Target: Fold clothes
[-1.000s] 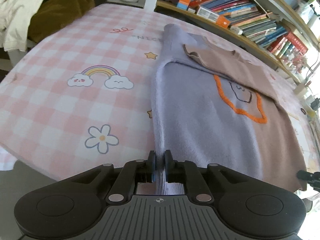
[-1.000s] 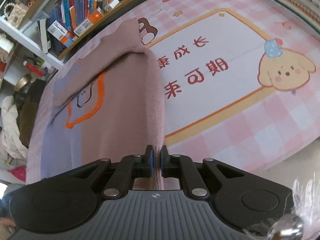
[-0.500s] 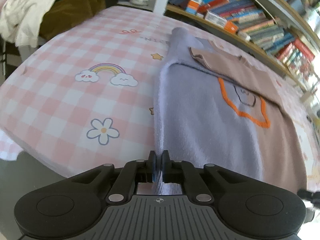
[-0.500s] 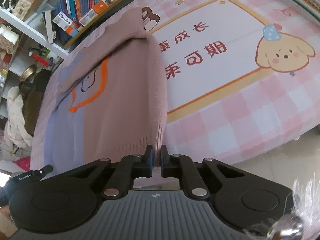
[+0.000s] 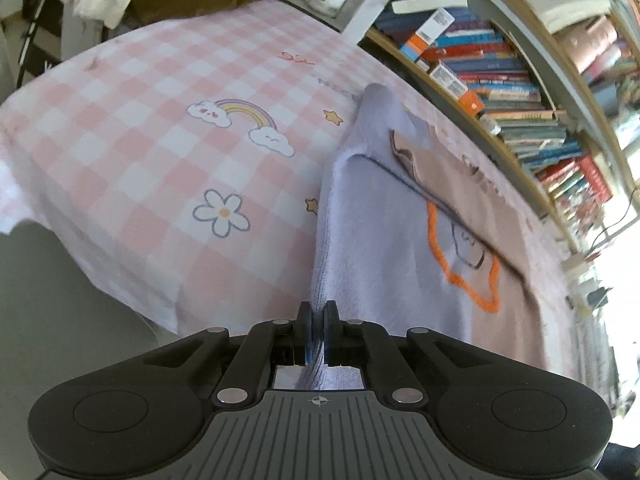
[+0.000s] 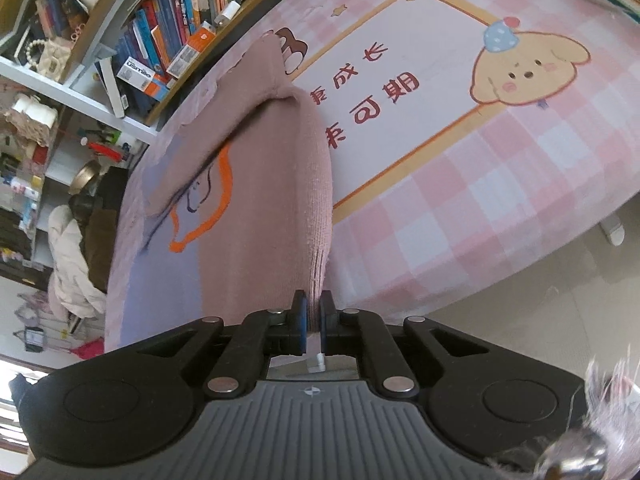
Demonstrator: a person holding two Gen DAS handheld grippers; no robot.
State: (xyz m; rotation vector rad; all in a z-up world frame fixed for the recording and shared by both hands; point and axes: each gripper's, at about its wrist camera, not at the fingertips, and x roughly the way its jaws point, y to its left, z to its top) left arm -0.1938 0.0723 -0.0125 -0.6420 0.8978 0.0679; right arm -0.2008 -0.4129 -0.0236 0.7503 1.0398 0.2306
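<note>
A pink checked bedsheet [image 5: 152,128] with rainbow, cloud and flower prints covers the bed; its white panel [image 6: 404,80] bears red Chinese characters beside a cartoon puppy. Across the sheet lies a lilac-and-tan sweater [image 5: 384,240] with an orange-outlined motif. The left gripper [image 5: 316,330] pinches its lilac hem corner; the right gripper [image 6: 313,318] pinches the tan corner. A shelved box [image 6: 138,72] reads "usmile".
</note>
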